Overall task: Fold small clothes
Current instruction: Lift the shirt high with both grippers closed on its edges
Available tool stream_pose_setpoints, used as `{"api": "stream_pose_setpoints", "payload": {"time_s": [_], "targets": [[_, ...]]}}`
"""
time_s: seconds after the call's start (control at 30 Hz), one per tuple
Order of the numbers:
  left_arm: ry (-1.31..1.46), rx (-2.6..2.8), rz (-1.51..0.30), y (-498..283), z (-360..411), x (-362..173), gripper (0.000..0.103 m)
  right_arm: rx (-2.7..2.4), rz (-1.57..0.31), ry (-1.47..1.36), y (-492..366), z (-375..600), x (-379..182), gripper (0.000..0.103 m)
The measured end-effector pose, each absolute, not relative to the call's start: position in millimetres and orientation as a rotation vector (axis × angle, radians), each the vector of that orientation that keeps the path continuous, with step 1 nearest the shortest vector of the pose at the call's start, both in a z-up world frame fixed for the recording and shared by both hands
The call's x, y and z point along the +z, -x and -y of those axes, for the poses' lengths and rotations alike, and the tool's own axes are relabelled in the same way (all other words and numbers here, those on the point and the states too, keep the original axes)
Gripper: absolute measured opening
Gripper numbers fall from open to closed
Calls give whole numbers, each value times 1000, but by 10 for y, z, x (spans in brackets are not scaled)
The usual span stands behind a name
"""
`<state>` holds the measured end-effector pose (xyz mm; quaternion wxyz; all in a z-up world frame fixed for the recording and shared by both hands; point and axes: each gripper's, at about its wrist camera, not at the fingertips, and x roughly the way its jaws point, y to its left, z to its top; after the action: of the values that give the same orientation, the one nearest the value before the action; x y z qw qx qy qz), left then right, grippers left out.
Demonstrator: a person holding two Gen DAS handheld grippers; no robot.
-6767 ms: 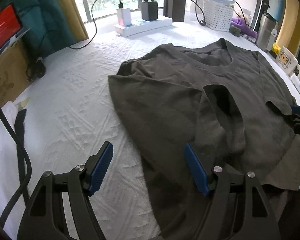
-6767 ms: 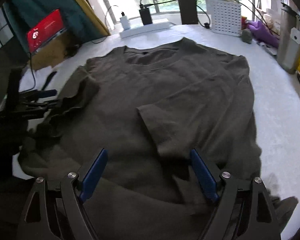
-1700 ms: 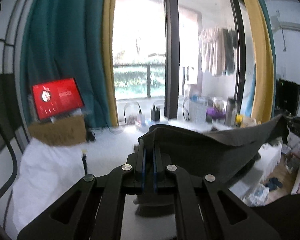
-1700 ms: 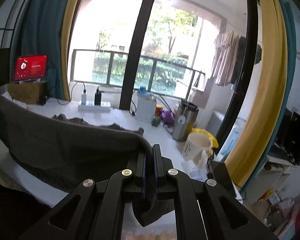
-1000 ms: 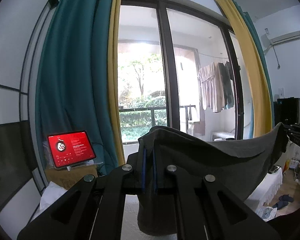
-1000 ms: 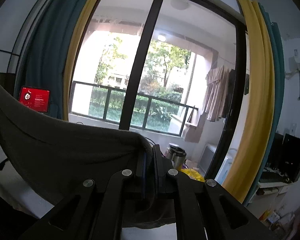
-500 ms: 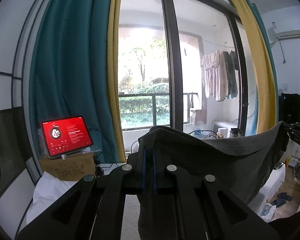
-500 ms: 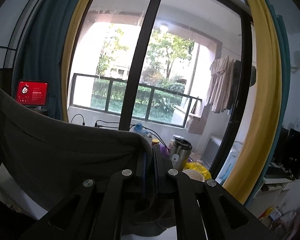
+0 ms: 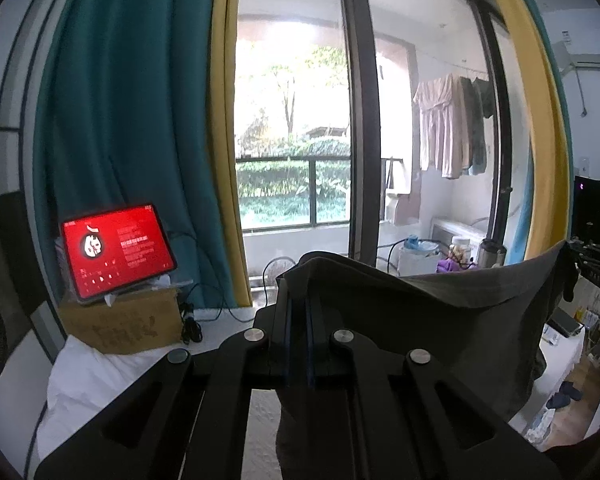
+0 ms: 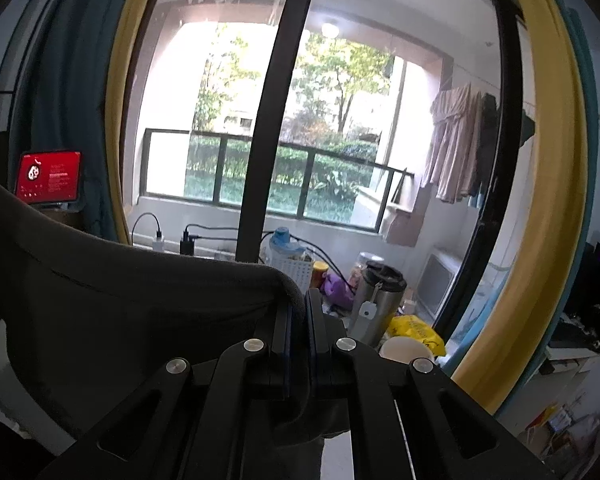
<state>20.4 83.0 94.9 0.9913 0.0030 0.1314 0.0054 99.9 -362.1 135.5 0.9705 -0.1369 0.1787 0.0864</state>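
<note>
Left wrist view: the left tongs (image 9: 298,312) are pressed together on an edge of the dark shirt (image 9: 440,320), pinching the cloth between the blue pads. The shirt runs from these tongs to the right, stretched in the air, to the right tongs (image 9: 580,258) at the frame's edge. In the right wrist view the right tongs (image 10: 300,316) likewise pinch a bunched corner of the shirt (image 10: 120,300), which spreads away to the left and hangs below.

Compared with half a second ago, both views have tipped downward: the tablet (image 9: 116,246) with its red screen and the cardboard box (image 9: 124,320) under it sit higher in the left view, and the white tabletop (image 9: 100,380) shows more. In the right view the basket (image 10: 296,272), steel flask (image 10: 376,292) and chargers (image 10: 188,244) by the window (image 10: 260,120) have come into sight above the shirt's upper edge. The grip itself is unchanged.
</note>
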Motion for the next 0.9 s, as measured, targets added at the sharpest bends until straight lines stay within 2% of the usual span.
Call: {"api": "stream_pose_setpoints", "payload": {"time_s": [0.9], "targets": [[79,47,-609,-1820,-1217,-68,4,246,-703,303,-2791,3224,220,6]]}}
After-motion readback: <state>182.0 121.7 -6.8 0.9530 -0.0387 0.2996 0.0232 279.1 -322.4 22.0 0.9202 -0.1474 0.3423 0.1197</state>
